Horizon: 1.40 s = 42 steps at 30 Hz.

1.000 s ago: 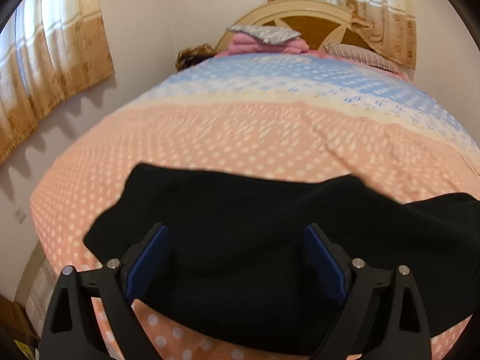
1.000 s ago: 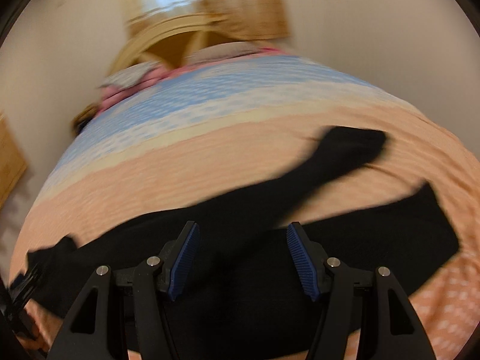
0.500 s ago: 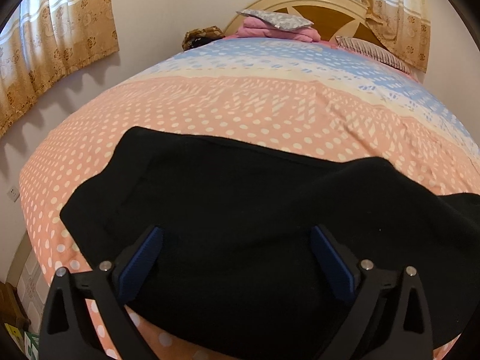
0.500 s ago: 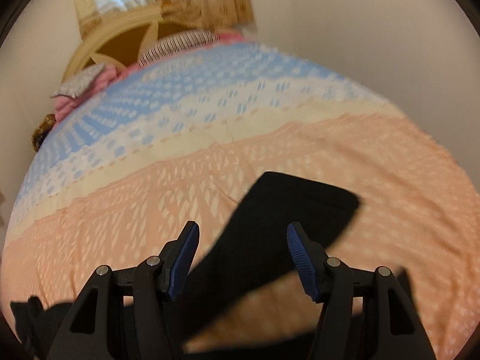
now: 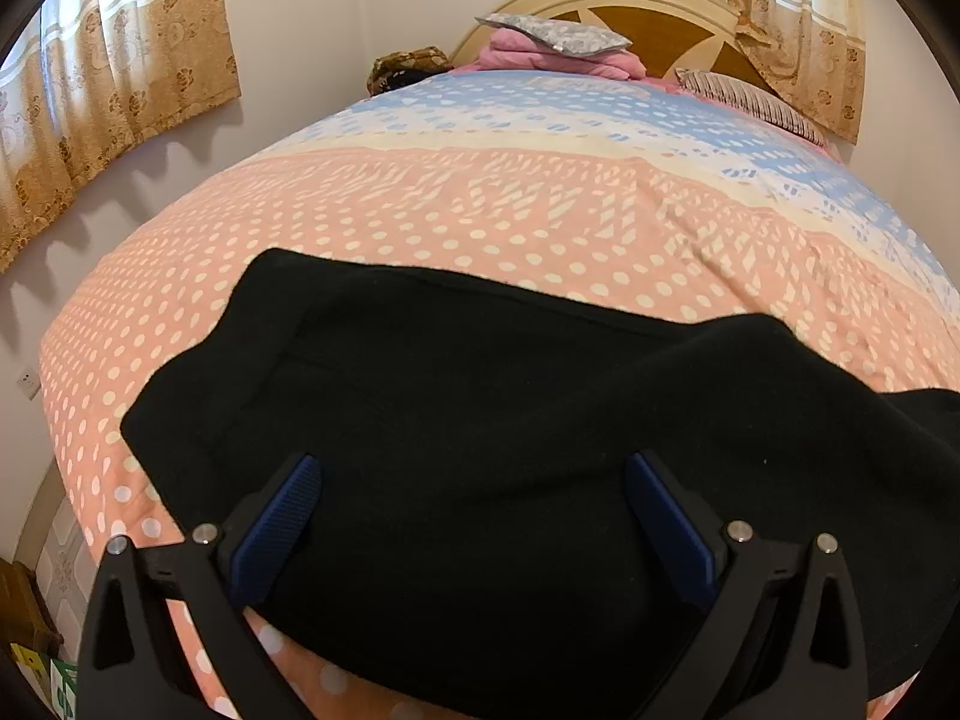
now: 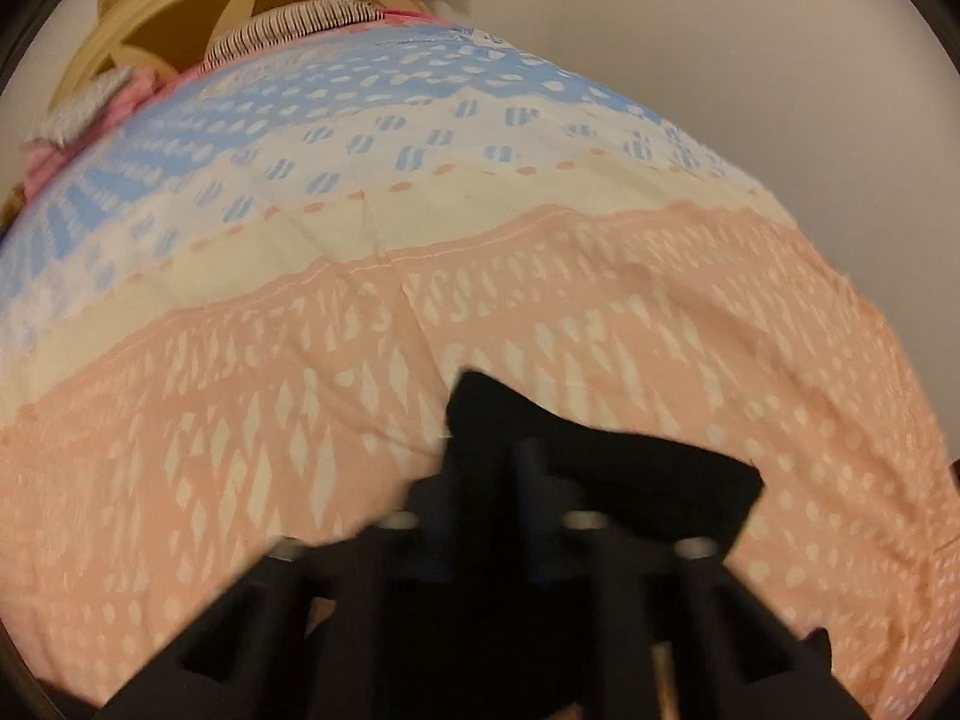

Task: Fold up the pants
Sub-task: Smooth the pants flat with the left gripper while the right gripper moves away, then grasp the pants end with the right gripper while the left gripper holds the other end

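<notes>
Black pants [image 5: 492, 420] lie spread on the peach dotted bedspread [image 5: 480, 210] near the bed's foot. In the left wrist view my left gripper [image 5: 471, 516] is open, its blue pads wide apart just above the waist part of the pants, holding nothing. In the right wrist view my right gripper [image 6: 489, 480] is blurred with its fingers drawn close together on the end of a black pant leg [image 6: 630, 474], whose cuff sticks out past the fingertips over the bedspread [image 6: 540, 300].
The bedspread turns cream and blue toward a wooden headboard [image 5: 648, 12]. A pink folded stack with a grey pillow [image 5: 552, 42] and a striped pillow [image 5: 744, 99] lie at the head. Curtains [image 5: 120, 78] hang left; walls stand close on both sides.
My right gripper went from open over the pant leg to closed on its end. My left gripper shifted only slightly above the waist and stayed open.
</notes>
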{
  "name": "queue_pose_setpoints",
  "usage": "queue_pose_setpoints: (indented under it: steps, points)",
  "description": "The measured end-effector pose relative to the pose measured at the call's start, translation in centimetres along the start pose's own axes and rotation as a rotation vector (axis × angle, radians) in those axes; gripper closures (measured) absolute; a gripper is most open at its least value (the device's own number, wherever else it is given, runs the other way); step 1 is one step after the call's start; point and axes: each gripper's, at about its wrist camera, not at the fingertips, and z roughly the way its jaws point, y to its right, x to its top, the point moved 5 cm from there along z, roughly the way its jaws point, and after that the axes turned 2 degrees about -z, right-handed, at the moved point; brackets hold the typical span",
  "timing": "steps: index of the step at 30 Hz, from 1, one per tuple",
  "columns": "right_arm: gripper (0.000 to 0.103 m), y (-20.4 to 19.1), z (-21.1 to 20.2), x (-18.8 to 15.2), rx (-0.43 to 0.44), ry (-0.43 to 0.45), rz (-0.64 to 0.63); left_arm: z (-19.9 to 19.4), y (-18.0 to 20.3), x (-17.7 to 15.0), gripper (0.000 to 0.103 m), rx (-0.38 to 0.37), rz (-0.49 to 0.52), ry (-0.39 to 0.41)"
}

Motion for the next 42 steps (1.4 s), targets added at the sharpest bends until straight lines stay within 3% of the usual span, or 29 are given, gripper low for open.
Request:
queue_pose_setpoints:
  steps: [4,8,12,17,19,20,23,25,26,28,30,32,35,38,39,42]
  points:
    - [0.097,4.2,-5.2,-1.9,0.229,0.076,0.141,0.1,-0.1,0.1,0.000,-0.007,0.005,-0.002]
    - [0.097,9.4,-11.7,-5.9,0.391,0.171,0.276,0.1,-0.2,0.2,0.000,-0.010,0.011,-0.012]
    - [0.097,14.0,-13.8,-11.3,0.456,0.208,0.382,0.1,0.0,0.5,0.000,-0.019,0.027,-0.032]
    - [0.097,17.1,-9.6,-17.7,0.467,0.100,0.494,-1.6,0.5,0.9,0.000,-0.053,0.059,-0.021]
    - [0.099,17.5,-8.3,-18.8,0.480,0.088,0.506,-3.0,1.2,1.0,0.000,-0.089,0.071,0.009]
    - [0.094,17.5,-8.7,-18.7,0.494,0.122,0.490,-4.0,1.8,1.1,0.000,-0.114,0.085,0.031]
    - [0.084,18.0,-9.3,-18.3,0.430,0.106,0.474,-6.7,4.1,0.9,0.000,-0.191,0.149,0.084]
    - [0.082,19.7,-10.0,-18.1,0.316,0.113,0.498,-8.4,5.9,0.4,0.000,-0.244,0.202,0.117]
    - [0.082,20.7,-11.1,-17.9,0.198,0.147,0.493,-9.2,6.9,0.1,0.000,-0.270,0.232,0.129]
    - [0.082,21.1,-13.4,-17.2,0.090,0.227,0.432,-10.4,8.9,-0.6,0.000,-0.319,0.293,0.143]
    - [0.082,19.6,-15.3,-16.6,0.155,0.275,0.364,-11.6,10.8,-1.5,0.000,-0.347,0.351,0.162]
    - [0.082,15.6,-16.3,-16.4,0.312,0.256,0.262,-12.4,12.2,-2.3,0.000,-0.387,0.374,0.156]
    - [0.082,7.9,-15.9,-17.7,0.530,0.150,0.114,-13.0,13.7,-3.9,0.000,-0.500,0.385,0.110]
    - [0.082,2.0,-14.0,-19.9,0.780,0.017,0.151,-13.0,14.4,-5.2,0.000,-0.552,0.383,0.082]
    - [0.082,0.4,-13.1,-20.5,0.824,-0.027,0.174,-12.8,14.4,-5.5,0.000,-0.560,0.385,0.073]
    - [0.082,-2.5,-10.8,-21.0,0.829,-0.074,0.219,-12.4,13.6,-6.4,0.000,-0.552,0.397,0.067]
